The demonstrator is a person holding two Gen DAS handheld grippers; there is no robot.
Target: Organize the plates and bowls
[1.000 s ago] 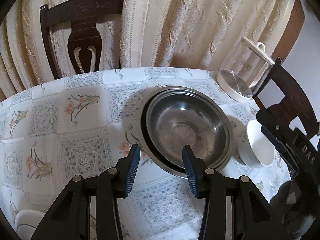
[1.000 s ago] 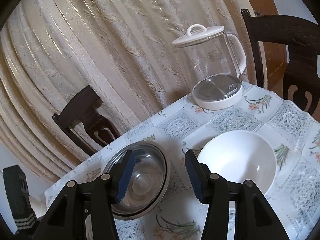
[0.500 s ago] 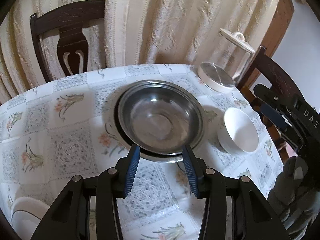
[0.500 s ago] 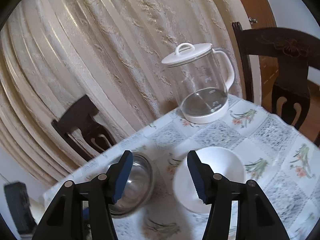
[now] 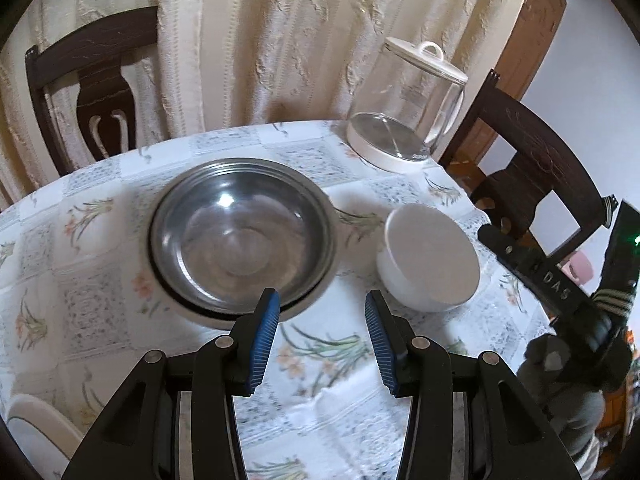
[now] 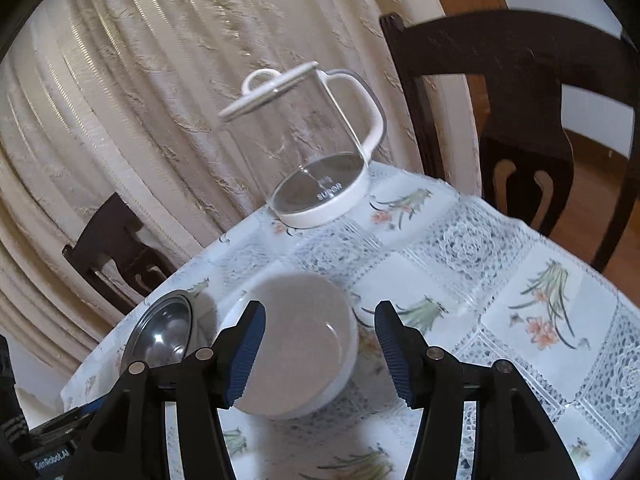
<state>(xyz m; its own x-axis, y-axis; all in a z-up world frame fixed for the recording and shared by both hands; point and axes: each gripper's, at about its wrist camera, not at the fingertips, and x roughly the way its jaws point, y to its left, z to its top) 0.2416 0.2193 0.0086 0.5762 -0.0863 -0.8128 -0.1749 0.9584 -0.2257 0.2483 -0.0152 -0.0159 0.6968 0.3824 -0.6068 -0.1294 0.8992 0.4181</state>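
My left tool (image 5: 320, 332) gapes empty, steel bowl (image 5: 240, 236) just ahead-left; right tool (image 6: 318, 354) spread wide above white bowl (image 6: 298, 350), not touching

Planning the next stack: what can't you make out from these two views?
- White dish, left wrist view: cut off by the frame edge.
- What lies under the steel bowl: hidden by it.
- White bowl, right wrist view: near rim hidden behind right gripper.

home dining room | round table with floral tablecloth (image 5: 328, 360) | dark wooden chairs (image 6: 520, 92) | cream curtains (image 5: 280, 40) | glass kettle (image 6: 312, 152)
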